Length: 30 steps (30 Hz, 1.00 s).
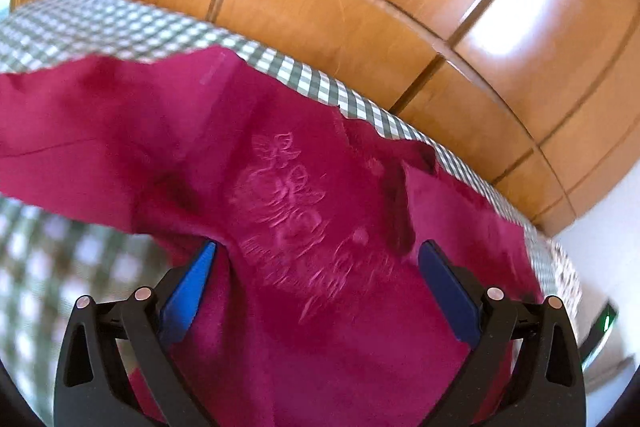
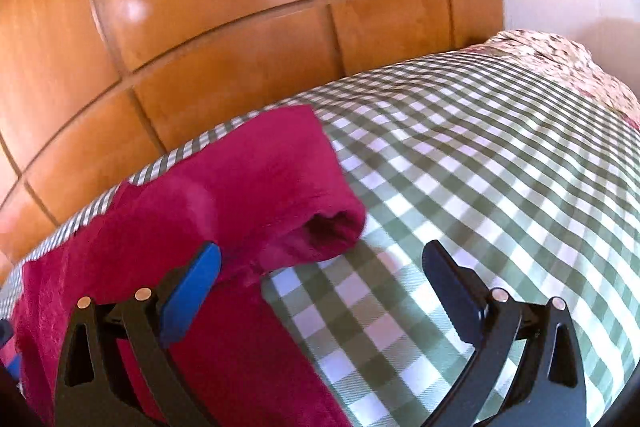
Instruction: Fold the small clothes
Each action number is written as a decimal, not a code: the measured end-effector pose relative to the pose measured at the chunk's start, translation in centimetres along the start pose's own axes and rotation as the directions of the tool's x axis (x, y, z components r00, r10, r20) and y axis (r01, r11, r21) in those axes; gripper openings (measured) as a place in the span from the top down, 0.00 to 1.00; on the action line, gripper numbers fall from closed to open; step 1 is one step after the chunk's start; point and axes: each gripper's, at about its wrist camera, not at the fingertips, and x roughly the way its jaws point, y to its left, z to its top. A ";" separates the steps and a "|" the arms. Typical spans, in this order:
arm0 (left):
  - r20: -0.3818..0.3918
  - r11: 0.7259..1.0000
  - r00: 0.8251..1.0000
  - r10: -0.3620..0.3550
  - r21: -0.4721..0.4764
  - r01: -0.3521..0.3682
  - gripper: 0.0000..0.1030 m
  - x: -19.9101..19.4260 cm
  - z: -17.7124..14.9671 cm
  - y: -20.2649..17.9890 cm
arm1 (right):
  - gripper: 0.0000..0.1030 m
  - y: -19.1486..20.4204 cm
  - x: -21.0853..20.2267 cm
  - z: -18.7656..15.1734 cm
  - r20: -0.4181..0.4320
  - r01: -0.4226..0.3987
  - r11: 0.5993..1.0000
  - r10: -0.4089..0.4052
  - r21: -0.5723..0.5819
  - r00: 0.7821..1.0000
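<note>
- We have the small crimson velvety garment with the embossed floral motif lying on the green-and-white checked bedcover, close to the far edge of the bed, with the glossy orange-brown panelled wardrobe behind it.
- Our left gripper stands with its blue pads spread wide over the embossed front; cloth shows between them, but we see no pad pressing on it, so we treat it as not gripped.
- Our right gripper is likewise spread to its full width, with nothing pinched. Its left pad hangs over the garment's edge and its right pad over bare check.
- The short sleeve in the right view looks already turned in, its cuff open toward us, so we judge the step in hand to be taking a fresh hold for the next fold.
- To do it well, we first pick matching points on the two sides, so the fold line runs straight across the motif.
- We bring each pad down on a single edge and pinch all layers there, not just the top one.
- The left-hand stretch of cloth seems raised and rumpled; we smooth it flat before folding, or the crease gets pressed in.
- Velvety fabric tends to drag on the bedcover, so we lift slightly and carry it over, keeping clear of the bed's far edge.
</note>
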 end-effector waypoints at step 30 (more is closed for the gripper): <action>0.137 0.995 0.989 -0.063 0.087 0.051 0.14 -6.0 -0.8 -5.3 | 0.02 -1.9 0.2 0.2 -0.025 -0.008 0.995 0.010 0.101 1.000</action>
